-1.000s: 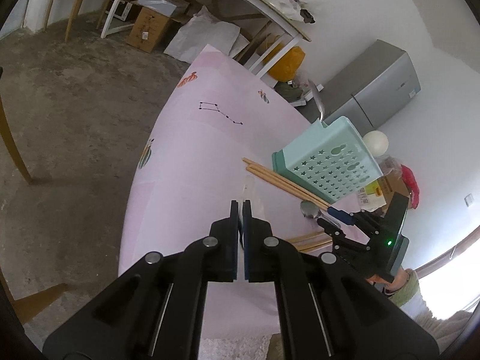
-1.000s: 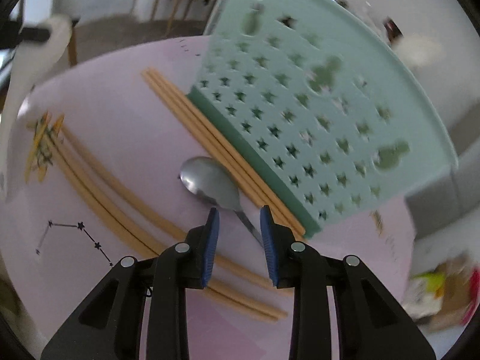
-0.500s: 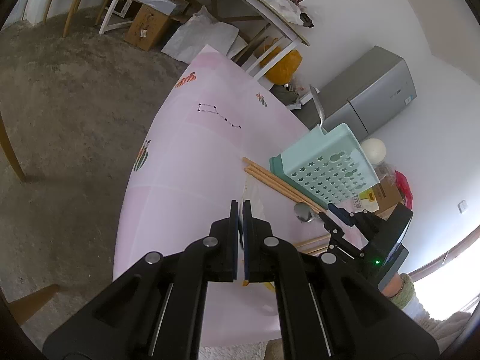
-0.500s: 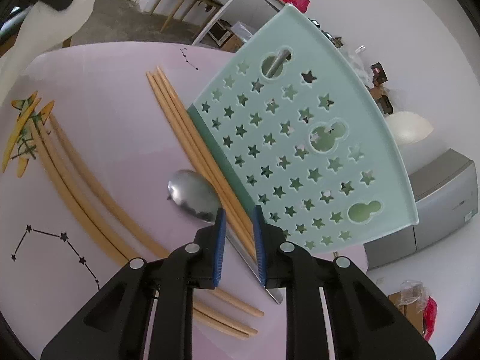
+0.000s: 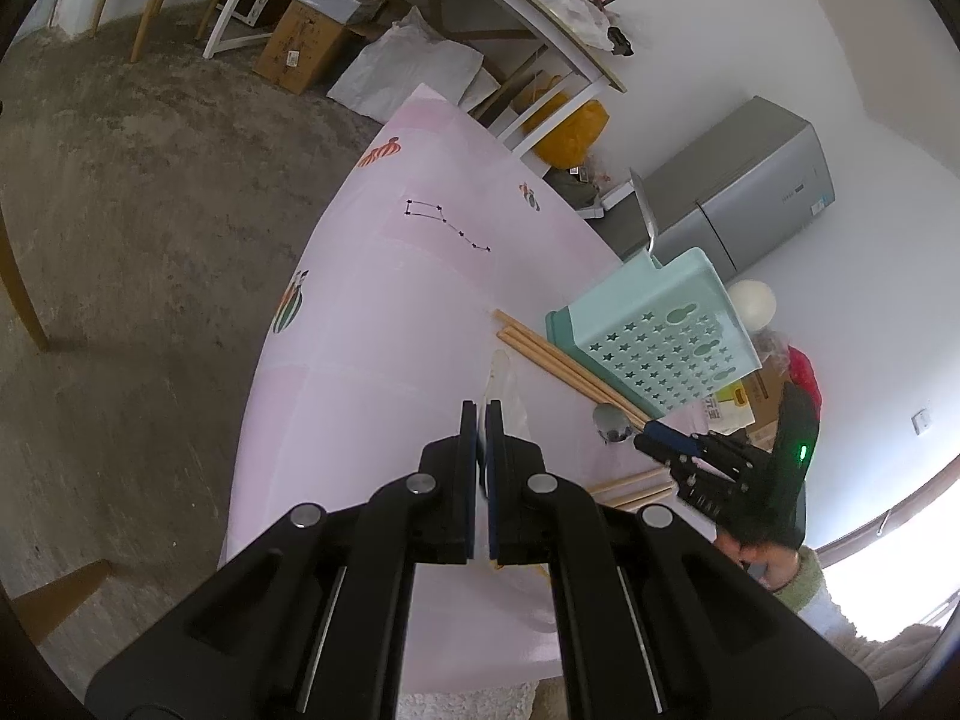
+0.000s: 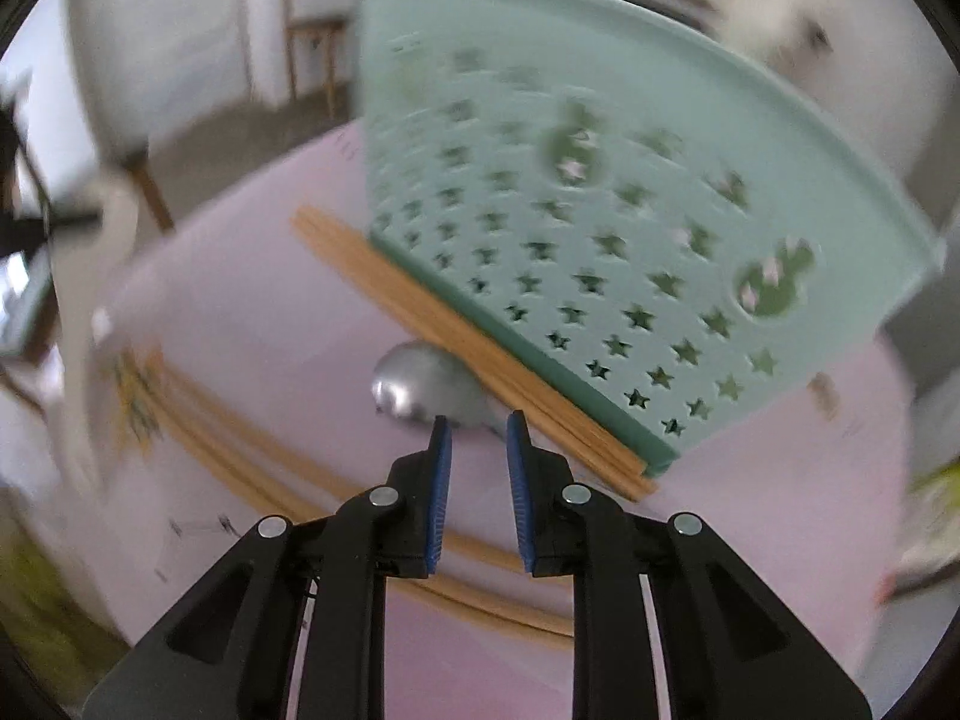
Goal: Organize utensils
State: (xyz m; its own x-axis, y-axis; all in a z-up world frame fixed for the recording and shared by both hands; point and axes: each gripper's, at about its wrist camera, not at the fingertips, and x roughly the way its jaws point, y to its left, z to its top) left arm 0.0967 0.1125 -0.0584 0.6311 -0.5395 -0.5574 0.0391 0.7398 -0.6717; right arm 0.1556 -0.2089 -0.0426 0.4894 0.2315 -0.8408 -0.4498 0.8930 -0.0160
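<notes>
My left gripper [image 5: 482, 414] is shut on a white plastic spoon [image 5: 504, 384] and holds it above the pink table [image 5: 384, 312]. My right gripper [image 6: 477, 426] is open, its jaws astride the neck of a metal spoon [image 6: 420, 387] that lies on the table. It also shows in the left wrist view [image 5: 651, 433], beside that spoon [image 5: 609, 420]. A mint basket [image 6: 600, 210] with star holes stands just behind. It holds a metal utensil [image 5: 645, 210] upright. Wooden chopsticks [image 6: 456, 336] lie along the basket's base. A second pair [image 6: 252, 468] lies to the left.
The table's left edge [image 5: 282, 312] drops to a bare floor. A grey fridge [image 5: 750, 180], a white desk [image 5: 528, 6] and cardboard boxes [image 5: 300, 42] stand beyond the table. A wooden chair leg [image 5: 18, 288] is at far left.
My right gripper has opened a little wider and shifted over the metal spoon's neck; its view is blurred by motion. My left gripper stays shut on the white spoon, nearly still.
</notes>
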